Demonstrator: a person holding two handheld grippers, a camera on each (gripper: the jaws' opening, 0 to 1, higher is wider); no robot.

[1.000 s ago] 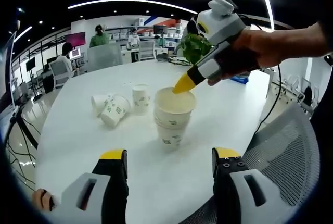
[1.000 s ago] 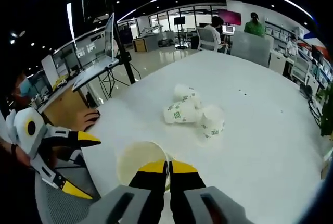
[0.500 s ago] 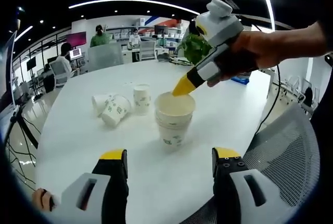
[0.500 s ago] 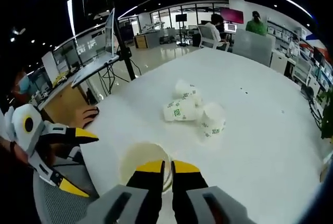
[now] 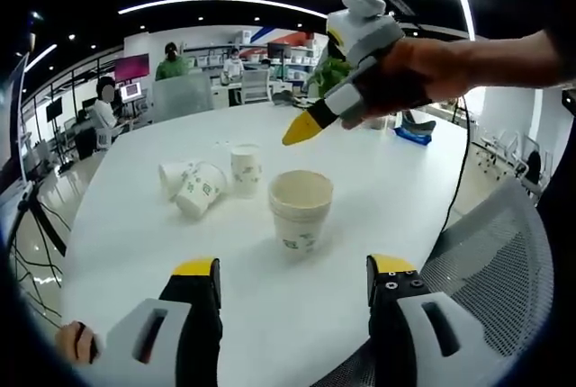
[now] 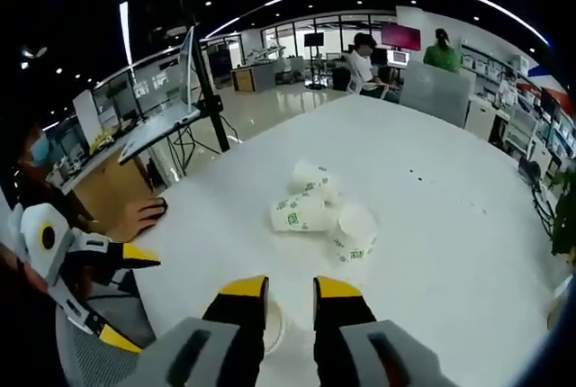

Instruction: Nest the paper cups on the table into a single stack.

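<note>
Your left gripper (image 5: 292,281) sits low with jaws spread wide, empty. Just ahead of it stands the nested stack (image 5: 300,211) on the white table (image 5: 135,252); its inside is hard to make out. Farther ahead to the left, three loose cups (image 5: 209,181) cluster together. Your right gripper (image 6: 290,295) hovers above the stack with jaws parted, holding nothing, and its jaws hide most of the rim.

Green prints on the paper cups (image 5: 300,210) are unreadable.
</note>
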